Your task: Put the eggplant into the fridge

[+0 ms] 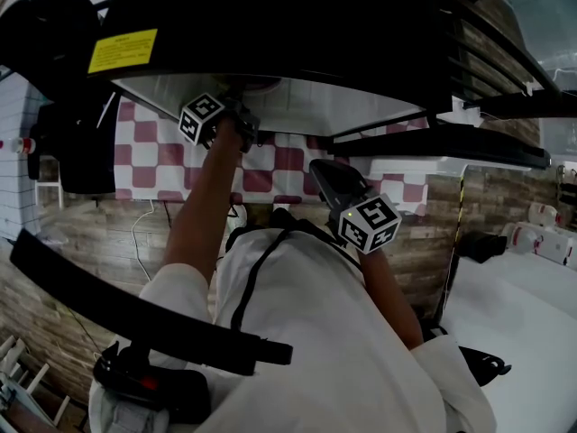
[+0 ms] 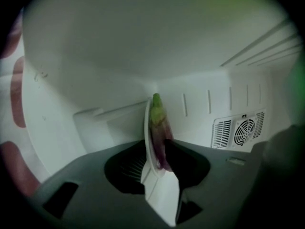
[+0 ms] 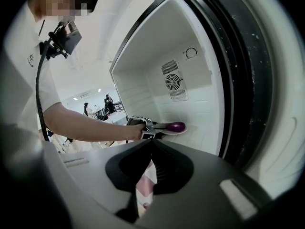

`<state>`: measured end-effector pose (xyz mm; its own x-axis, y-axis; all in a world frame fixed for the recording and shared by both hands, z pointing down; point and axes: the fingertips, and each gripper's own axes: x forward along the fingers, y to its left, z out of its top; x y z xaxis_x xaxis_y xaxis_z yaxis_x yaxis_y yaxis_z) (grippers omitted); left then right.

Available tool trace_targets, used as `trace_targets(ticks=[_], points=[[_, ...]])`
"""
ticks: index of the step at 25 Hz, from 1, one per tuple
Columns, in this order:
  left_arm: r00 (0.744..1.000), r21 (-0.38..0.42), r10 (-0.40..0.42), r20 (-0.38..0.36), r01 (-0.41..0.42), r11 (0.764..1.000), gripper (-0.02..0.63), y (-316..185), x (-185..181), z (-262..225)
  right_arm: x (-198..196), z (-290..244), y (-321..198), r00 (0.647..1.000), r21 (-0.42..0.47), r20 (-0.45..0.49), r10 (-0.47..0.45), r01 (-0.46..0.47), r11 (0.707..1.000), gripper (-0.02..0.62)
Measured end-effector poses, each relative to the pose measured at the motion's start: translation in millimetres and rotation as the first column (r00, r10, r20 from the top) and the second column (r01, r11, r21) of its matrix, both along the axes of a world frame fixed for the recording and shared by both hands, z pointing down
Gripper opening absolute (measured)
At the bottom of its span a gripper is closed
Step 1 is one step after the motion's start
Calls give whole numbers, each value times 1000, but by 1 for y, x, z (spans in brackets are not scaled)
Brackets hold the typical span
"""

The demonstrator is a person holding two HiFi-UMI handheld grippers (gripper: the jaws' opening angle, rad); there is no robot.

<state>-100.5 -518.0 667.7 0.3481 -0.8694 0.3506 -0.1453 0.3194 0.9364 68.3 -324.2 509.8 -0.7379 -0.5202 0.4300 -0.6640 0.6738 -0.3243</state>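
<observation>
The purple eggplant point(image 2: 160, 140) with its green stem lies on a small white plate point(image 2: 148, 142) inside the white fridge point(image 2: 143, 42). My left gripper point(image 2: 155, 146) reaches into the compartment; its jaws stand apart on either side of the plate's rim and do not press on it. From the right gripper view the eggplant point(image 3: 175, 126) and plate point(image 3: 182, 130) rest on the fridge floor in front of the left gripper point(image 3: 159, 127). My right gripper point(image 3: 151, 144) hangs back outside the fridge, shut and holding nothing. In the head view both marker cubes show, left point(image 1: 203, 117) and right point(image 1: 370, 224).
A fan vent point(image 2: 240, 130) sits in the fridge's back wall. The dark fridge door point(image 1: 123, 50) with a yellow sticker hangs overhead, and its black frame point(image 3: 248, 80) runs close on the right. A red-and-white chequered cloth point(image 1: 270, 165) lies below. People stand far off in the room point(image 3: 108, 101).
</observation>
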Motion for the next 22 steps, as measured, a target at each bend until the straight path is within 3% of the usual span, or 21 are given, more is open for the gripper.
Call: trace_targets(ticks=[7,22], points=[[1000,21,12,-14,-11,1000,205,2,4,-6,-2,-3,4,1000,2,9,-12,12,1000,6],[999,50,50,-11,-50,998,247,20,2,-16,-10,-12,14,999,26,31,-19,18,1000,6]])
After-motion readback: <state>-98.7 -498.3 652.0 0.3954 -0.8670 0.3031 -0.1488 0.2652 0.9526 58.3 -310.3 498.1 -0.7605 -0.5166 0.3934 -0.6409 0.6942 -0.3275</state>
